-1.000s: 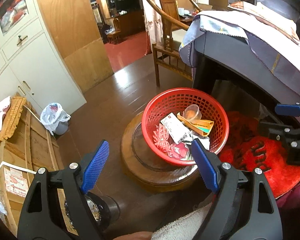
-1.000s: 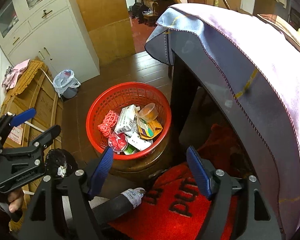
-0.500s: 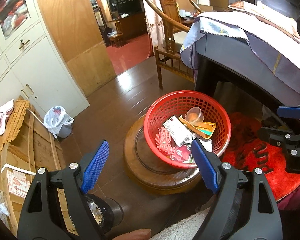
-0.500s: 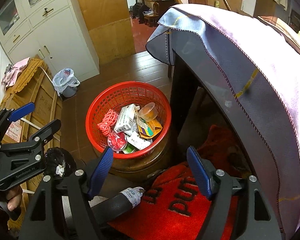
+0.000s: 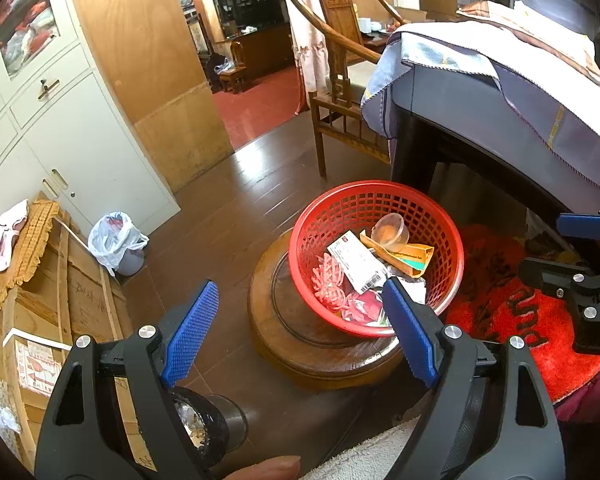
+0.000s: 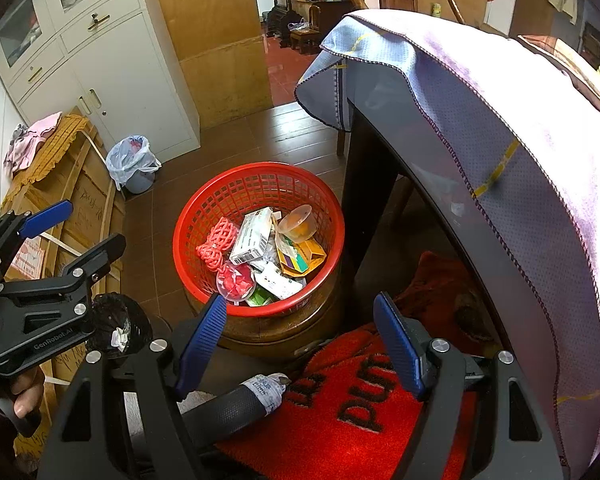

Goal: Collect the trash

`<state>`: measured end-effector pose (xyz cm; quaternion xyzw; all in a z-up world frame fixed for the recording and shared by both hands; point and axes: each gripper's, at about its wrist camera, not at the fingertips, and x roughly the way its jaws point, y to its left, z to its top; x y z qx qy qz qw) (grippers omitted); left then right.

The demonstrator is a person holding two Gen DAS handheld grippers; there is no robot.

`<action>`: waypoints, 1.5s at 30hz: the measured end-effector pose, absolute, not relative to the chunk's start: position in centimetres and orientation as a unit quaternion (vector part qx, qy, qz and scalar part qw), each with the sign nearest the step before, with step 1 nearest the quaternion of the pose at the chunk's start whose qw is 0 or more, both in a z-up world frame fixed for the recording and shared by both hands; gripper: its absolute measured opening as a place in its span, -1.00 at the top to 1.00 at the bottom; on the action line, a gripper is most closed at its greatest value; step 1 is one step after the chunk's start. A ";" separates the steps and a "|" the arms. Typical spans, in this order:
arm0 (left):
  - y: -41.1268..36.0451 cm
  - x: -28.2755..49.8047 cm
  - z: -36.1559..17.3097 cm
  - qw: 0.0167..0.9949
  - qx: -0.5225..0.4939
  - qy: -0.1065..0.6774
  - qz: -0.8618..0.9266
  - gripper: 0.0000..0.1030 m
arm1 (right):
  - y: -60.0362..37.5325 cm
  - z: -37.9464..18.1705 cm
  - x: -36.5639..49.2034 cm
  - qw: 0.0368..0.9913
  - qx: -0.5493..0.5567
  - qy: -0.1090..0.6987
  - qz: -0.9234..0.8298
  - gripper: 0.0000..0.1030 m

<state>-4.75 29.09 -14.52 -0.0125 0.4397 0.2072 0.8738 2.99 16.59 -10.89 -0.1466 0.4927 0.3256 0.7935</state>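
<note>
Both grippers, left (image 5: 300, 328) and right (image 6: 300, 340), hung wide open and empty near the red basket (image 6: 204, 204) of trash. Judged: approach step; next, pick one item.

1. the left wrist view looks forward and down past the left gripper (image 5: 300, 328), its blue pads wide apart; the red basket (image 5: 380, 204) sits near, ahead and to the right.
2. the right wrist view looks down past the right gripper (image 6: 300, 340); the basket (image 6: 260, 176) lies just ahead between its pads.
3. both views share the basket, the wooden stool (image 5: 300, 344) under it, the red mat (image 6: 340, 432), and each other's gripper at the frame edge.
</note>
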 end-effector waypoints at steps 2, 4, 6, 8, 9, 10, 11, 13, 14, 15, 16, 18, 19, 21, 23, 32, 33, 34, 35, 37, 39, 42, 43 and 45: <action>29.1 -4.8 -14.5 0.874 -0.013 0.439 0.208 -0.58 | 16.6 -10.8 2.9 0.793 -0.148 0.492 0.327 -0.45; 29.1 -4.7 -14.5 0.874 -0.012 0.438 0.209 -0.58 | 16.6 -10.9 2.8 0.793 -0.149 0.491 0.327 -0.46; 29.1 -4.7 -14.4 0.875 -0.009 0.437 0.210 -0.58 | 16.6 -10.9 2.9 0.793 -0.148 0.492 0.327 -0.45; 29.1 -4.7 -14.3 0.875 -0.008 0.436 0.210 -0.58 | 16.6 -10.9 2.8 0.793 -0.148 0.492 0.327 -0.45; 29.1 -4.7 -14.3 0.875 -0.008 0.436 0.210 -0.58 | 16.6 -10.9 2.9 0.793 -0.148 0.492 0.327 -0.46; 29.1 -4.7 -14.4 0.875 -0.008 0.436 0.209 -0.58 | 16.6 -10.9 2.8 0.793 -0.149 0.491 0.327 -0.45; 29.1 -4.7 -14.3 0.875 -0.008 0.436 0.210 -0.58 | 16.6 -10.9 2.8 0.793 -0.149 0.491 0.327 -0.46; 29.0 -4.7 -14.4 0.875 -0.008 0.437 0.209 -0.58 | 16.6 -10.9 2.8 0.793 -0.149 0.491 0.327 -0.46; 29.0 -4.7 -14.4 0.875 -0.008 0.437 0.209 -0.58 | 16.6 -10.9 2.8 0.793 -0.149 0.491 0.327 -0.46; 28.9 -4.7 -14.4 0.875 -0.007 0.437 0.209 -0.58 | 16.6 -10.8 2.8 0.793 -0.149 0.491 0.327 -0.46; 28.9 -4.7 -14.4 0.875 -0.007 0.437 0.209 -0.58 | 16.7 -10.8 2.8 0.794 -0.149 0.491 0.327 -0.46; 28.9 -4.6 -14.4 0.875 -0.007 0.437 0.209 -0.58 | 16.7 -10.9 2.8 0.793 -0.149 0.491 0.327 -0.46; 28.9 -4.7 -14.4 0.875 -0.007 0.437 0.208 -0.58 | 16.7 -10.8 2.7 0.793 -0.150 0.491 0.328 -0.46; 28.8 -4.7 -14.4 0.875 -0.006 0.438 0.208 -0.58 | 16.7 -10.9 2.7 0.793 -0.150 0.491 0.328 -0.46; 28.9 -4.6 -14.4 0.875 -0.006 0.437 0.209 -0.58 | 16.7 -10.9 2.7 0.793 -0.150 0.491 0.328 -0.46; 28.8 -4.6 -14.4 0.875 -0.007 0.438 0.208 -0.58 | 16.7 -10.9 2.7 0.793 -0.151 0.491 0.328 -0.46; 28.8 -4.7 -14.4 0.875 -0.006 0.437 0.208 -0.58 | 16.7 -10.9 2.7 0.793 -0.151 0.491 0.328 -0.46; 28.7 -4.6 -14.5 0.875 -0.006 0.437 0.208 -0.58 | 16.7 -10.9 2.7 0.793 -0.151 0.490 0.328 -0.46; 28.8 -4.6 -14.5 0.875 -0.006 0.438 0.208 -0.58 | 16.7 -10.9 2.7 0.793 -0.151 0.490 0.328 -0.46; 28.7 -4.6 -14.5 0.875 -0.007 0.438 0.208 -0.58 | 16.7 -10.9 2.7 0.793 -0.151 0.491 0.328 -0.46; 28.7 -4.6 -14.5 0.875 -0.004 0.436 0.211 -0.58 | 16.7 -10.8 2.7 0.793 -0.151 0.490 0.328 -0.46; 28.7 -4.5 -14.6 0.875 -0.004 0.437 0.207 -0.58 | 16.8 -10.8 2.6 0.794 -0.151 0.490 0.328 -0.46; 28.7 -4.4 -14.6 0.875 -0.002 0.438 0.207 -0.58 | 16.8 -10.8 2.7 0.794 -0.151 0.489 0.328 -0.46; 28.5 -4.4 -14.7 0.875 0.002 0.437 0.208 -0.58 | 16.8 -10.8 2.6 0.794 -0.151 0.490 0.327 -0.46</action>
